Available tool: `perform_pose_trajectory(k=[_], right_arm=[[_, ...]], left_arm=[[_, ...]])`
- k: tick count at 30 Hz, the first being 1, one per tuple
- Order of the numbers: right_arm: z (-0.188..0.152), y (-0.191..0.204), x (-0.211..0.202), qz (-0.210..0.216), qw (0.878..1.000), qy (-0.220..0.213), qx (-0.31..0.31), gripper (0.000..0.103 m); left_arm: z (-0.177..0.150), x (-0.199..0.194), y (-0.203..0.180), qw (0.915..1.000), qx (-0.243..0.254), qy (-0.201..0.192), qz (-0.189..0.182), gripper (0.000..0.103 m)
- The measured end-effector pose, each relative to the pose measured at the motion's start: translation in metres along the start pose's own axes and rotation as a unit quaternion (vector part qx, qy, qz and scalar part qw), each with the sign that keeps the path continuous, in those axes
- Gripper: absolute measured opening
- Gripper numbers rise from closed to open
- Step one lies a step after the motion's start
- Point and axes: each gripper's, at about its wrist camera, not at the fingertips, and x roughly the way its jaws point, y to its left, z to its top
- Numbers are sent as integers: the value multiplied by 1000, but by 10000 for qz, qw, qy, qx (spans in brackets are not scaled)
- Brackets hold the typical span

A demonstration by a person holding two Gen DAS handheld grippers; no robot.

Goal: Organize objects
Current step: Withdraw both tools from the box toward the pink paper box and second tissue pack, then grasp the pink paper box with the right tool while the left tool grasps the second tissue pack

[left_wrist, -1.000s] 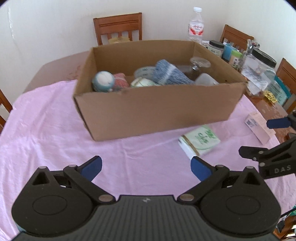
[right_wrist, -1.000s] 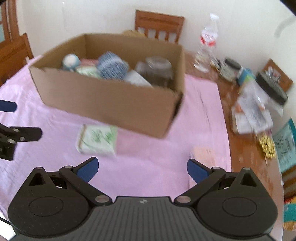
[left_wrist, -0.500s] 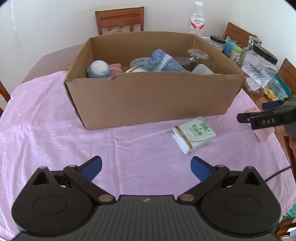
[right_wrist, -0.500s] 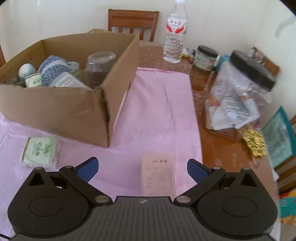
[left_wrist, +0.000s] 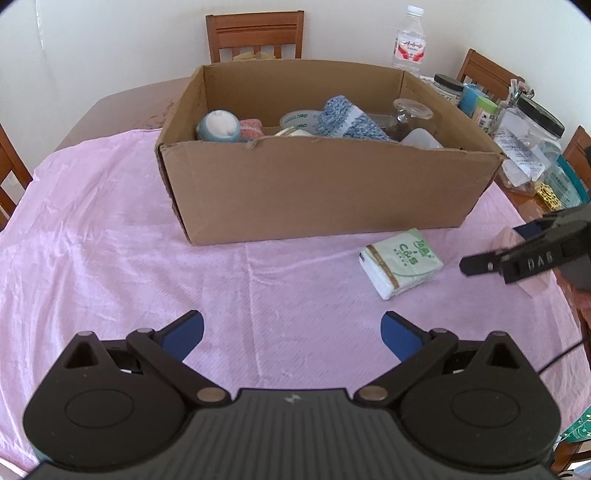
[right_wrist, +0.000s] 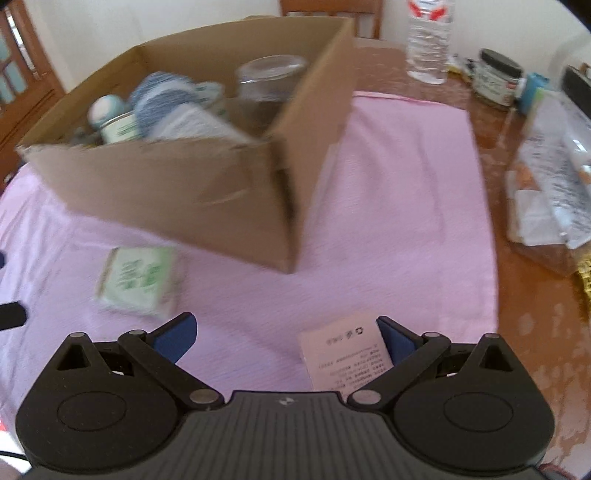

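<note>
Swung left, right gripper (right_wrist: 286,332) open over pink packet (right_wrist: 345,354).

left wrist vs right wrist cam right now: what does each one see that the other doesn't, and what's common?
Left wrist only: the right gripper from the side, jaws open, over the pink packet; the empty chair behind the box in full.

Right wrist only: the packet's printed face up close, nearer its right finger; the box's short end wall. This view is motion-blurred.

Both: cardboard box, green tissue pack, pink cloth, water bottle, jars beside the box.
</note>
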Motion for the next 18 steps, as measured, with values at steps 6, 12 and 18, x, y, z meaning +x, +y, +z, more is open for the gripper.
perform_pose_trajectory(k=[6,12,18], right_arm=[[-11,32,-2,208,9990,194,-332,103],[-19,42,-26,-340,9989,-120,-301,103],[-40,25,-52,-962,9939,-397,370,103]], left_arm=[[0,0,0,9999,55,-1,-100,102],[4,3,-2,9995,100,6,-306,102],[9,14,-15,9979,241,80,-597,102]])
